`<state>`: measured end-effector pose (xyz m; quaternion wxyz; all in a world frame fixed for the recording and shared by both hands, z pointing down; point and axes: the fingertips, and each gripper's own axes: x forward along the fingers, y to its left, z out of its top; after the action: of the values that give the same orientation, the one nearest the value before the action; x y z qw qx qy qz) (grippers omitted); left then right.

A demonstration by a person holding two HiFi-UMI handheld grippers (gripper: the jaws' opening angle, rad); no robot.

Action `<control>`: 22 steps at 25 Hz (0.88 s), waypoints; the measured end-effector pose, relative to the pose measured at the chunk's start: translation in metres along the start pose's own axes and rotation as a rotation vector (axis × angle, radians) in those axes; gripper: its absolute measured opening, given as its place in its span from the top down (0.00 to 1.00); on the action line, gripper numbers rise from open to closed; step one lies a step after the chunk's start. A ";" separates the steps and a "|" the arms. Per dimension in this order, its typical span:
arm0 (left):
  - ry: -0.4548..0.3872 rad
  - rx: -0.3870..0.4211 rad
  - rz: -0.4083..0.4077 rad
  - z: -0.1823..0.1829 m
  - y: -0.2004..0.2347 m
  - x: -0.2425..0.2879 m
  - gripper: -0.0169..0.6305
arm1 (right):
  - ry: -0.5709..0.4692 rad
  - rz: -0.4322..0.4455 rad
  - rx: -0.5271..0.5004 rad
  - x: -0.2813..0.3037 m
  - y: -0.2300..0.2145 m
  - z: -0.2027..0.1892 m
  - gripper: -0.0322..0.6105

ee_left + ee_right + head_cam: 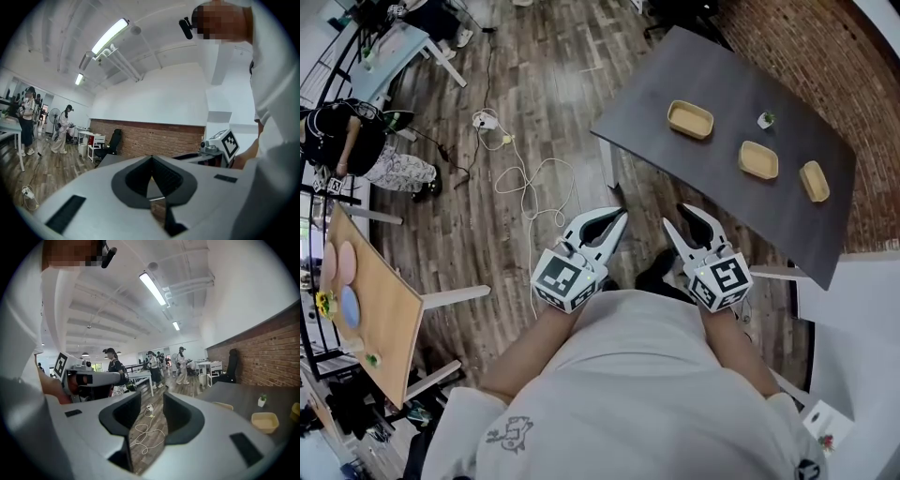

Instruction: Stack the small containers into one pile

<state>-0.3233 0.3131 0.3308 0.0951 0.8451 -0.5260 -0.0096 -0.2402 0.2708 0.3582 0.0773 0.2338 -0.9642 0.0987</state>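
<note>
Seen from just off the near edge of the dark worktop point(649, 141), above wood-plank floor point(534, 84), both arms drawn in close to a white-shirted body.

Left hand-held gripper point(622, 215) closed, tips meeting, nothing caught between the pads, aimed toward the worktop's near-left corner. Right hand-held gripper point(676, 215) just beside it, likewise short of the worktop's near edge, jaws spread wide and empty. Only floor and a loose white cable point(530, 178) visible through the gap in the right gripper view. Both well apart from everything on the worktop.

On the worktop, three small tan containers laid out singly in a loose row along its length, none stacked:
- left container point(690, 119) toward the worktop's left end
- middle container point(758, 159) around the worktop's centre
- right container point(814, 181) toward the worktop's right end

All three upright, open side up, with bare worktop between them. Small potted plant point(766, 120) also on the worktop, nearer its far edge, set behind the gap between left container and middle container.

Well off the worktop's left side, across the floor, a person point(356, 150) in dark top and patterned trousers. Nearer than that, also left of the worktop, a tan board point(380, 309) carrying coloured discs.
</note>
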 end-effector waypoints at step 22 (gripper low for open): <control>0.062 0.000 -0.107 -0.004 -0.010 0.230 0.96 | 0.015 -0.131 0.112 -0.021 -0.231 0.005 0.71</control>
<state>-0.2110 0.1133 0.3519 0.1110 0.8718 -0.4769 0.0116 -0.1143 0.0776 0.3851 0.0777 0.2994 -0.9392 0.1491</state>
